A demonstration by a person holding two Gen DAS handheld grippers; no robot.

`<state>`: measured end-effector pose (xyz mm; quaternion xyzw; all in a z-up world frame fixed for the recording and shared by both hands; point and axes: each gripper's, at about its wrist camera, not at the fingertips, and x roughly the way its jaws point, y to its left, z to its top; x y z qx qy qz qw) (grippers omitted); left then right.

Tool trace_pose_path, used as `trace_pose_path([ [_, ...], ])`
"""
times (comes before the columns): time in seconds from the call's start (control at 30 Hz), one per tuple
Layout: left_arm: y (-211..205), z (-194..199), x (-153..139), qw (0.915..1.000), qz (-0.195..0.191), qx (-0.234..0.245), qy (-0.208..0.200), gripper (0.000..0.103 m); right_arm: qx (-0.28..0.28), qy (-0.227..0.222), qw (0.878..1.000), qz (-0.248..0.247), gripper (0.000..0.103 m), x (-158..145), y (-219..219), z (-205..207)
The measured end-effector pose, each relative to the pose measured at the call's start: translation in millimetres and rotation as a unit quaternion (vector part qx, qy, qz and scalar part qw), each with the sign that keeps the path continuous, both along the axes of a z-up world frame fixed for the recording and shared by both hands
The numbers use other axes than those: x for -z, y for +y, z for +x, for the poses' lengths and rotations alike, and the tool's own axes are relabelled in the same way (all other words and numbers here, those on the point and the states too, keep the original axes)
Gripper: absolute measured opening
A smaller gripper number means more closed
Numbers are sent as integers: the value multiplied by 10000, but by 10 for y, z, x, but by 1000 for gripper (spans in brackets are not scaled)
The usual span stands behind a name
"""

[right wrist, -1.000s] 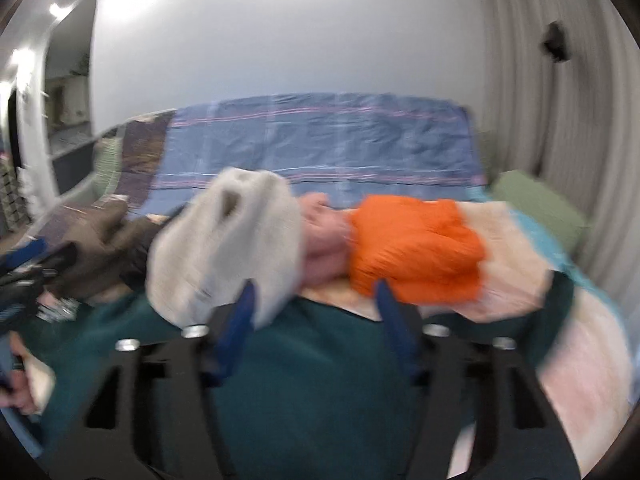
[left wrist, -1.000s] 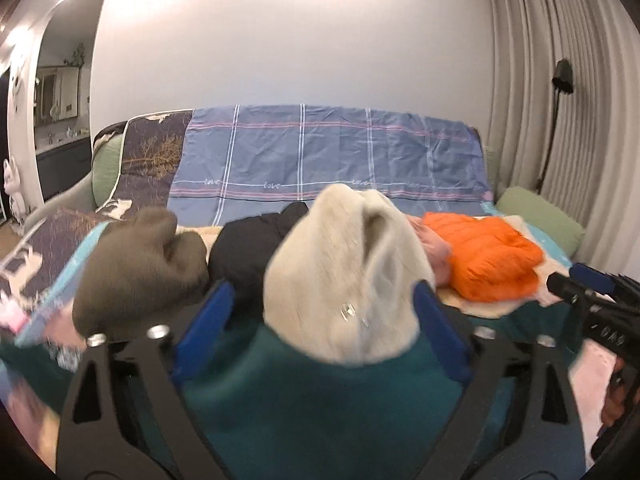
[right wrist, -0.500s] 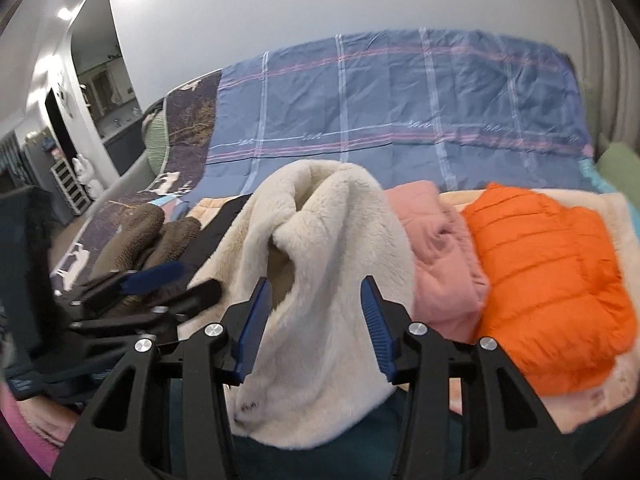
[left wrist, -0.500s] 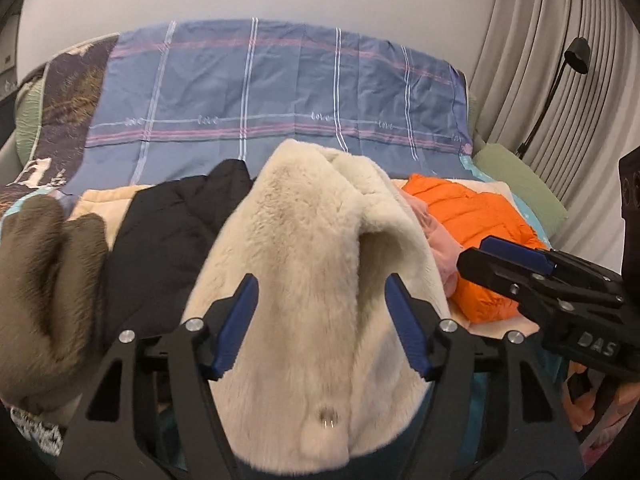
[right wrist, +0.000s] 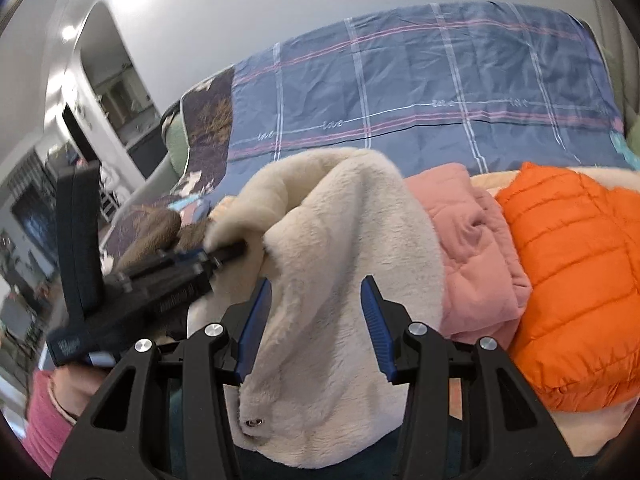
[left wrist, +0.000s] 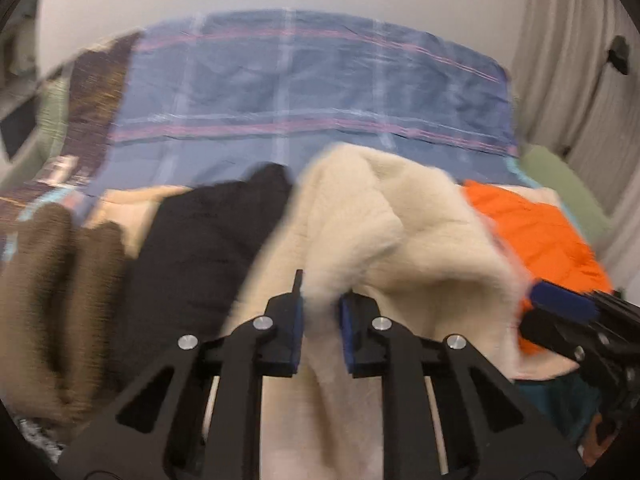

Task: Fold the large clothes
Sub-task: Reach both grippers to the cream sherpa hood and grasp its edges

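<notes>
Blue plaid bedding (right wrist: 420,92) backs a bed heaped with clothes, the cream fleece coat (right wrist: 344,264) topmost, between a black garment (left wrist: 208,240) and a pink jacket (right wrist: 476,248) beside an orange puffer (right wrist: 576,276). Picking up is the step in hand: the left gripper (left wrist: 320,320) is closing, pads pinching a fleece fold, where a second ago its jaws stood wide. The right gripper (right wrist: 316,320) stays half-spread astride the coat, gripping nothing. Next, I judge, it must clamp an edge too, before both lift.

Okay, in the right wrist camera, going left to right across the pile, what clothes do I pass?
Brown fuzzy garment → cream fleece coat → pink quilted jacket → orange puffer jacket.
</notes>
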<state>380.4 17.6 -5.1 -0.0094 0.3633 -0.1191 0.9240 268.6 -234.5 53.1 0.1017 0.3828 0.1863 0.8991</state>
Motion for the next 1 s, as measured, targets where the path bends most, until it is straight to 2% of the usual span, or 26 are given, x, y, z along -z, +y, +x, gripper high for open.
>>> trace_pose_path([
  [0.03,68,-11,-19,10000,-43,-50,-7,15,-34,-3,10000,-47,49,4,75,19],
  [0.1,179,2,-35,9998,-186,-41,67,15,-5,-13,9999,-158,58,34,208,90],
  [0.17,206,15,-22,9999,-86,-29,113,17,194,42,9979,-618,59,121,360,220],
  [0.23,182,39,-3,9999,122,-50,108,23,763,149,9904,-1143,38,208,380,340],
  [0.27,180,53,9,9997,207,-68,104,23,1022,294,9898,-946,16,235,274,391],
  [0.3,195,48,13,9996,260,-110,94,20,1144,351,9906,-669,7,235,177,394],
  [0.33,222,43,6,9994,287,-167,70,9,1396,373,9895,-76,7,221,-40,347],
  [0.4,341,-50,-52,9993,289,-231,-100,7,1575,298,9864,365,7,186,-329,203],
  [0.47,475,-220,-118,9986,296,-268,-359,7,1463,2,9891,178,7,150,-519,-53],
  [0.5,569,-324,-139,9986,154,-185,-461,7,1333,-97,9910,108,7,151,-563,-169],
  [0.57,706,-518,-147,9975,-100,187,-668,8,922,-203,9954,-148,7,219,-575,-383],
  [0.6,743,-575,-114,9975,-72,310,-629,11,788,-182,9962,-311,10,257,-542,-441],
  [0.67,781,-588,-73,9985,-63,221,-501,28,610,-81,9971,-454,15,271,-488,-492],
  [0.7,802,-598,-71,9987,-135,179,-464,33,536,-43,9980,-330,33,240,-493,-513],
  [0.73,795,-603,-91,9985,-241,207,-443,44,441,-56,9990,-40,46,165,-518,-546],
  [0.77,830,-624,-143,9976,-433,276,-465,52,381,-126,9991,169,65,92,-534,-566],
  [0.8,824,-643,-201,9964,-571,332,-528,56,313,-228,9987,344,68,1,-555,-577],
  [0.83,836,-661,-262,9949,-691,394,-622,64,253,-353,9981,445,69,-115,-580,-558],
  [0.9,843,-611,-416,9918,-834,434,-863,72,474,-509,9971,315,80,-278,-618,-404],
  [0.97,796,-461,-491,9913,-896,408,-874,80,602,-326,9975,197,83,-310,-619,-134],
  [1.0,732,-295,-504,9921,-943,414,-717,81,626,-105,9978,163,83,-274,-616,43],
])
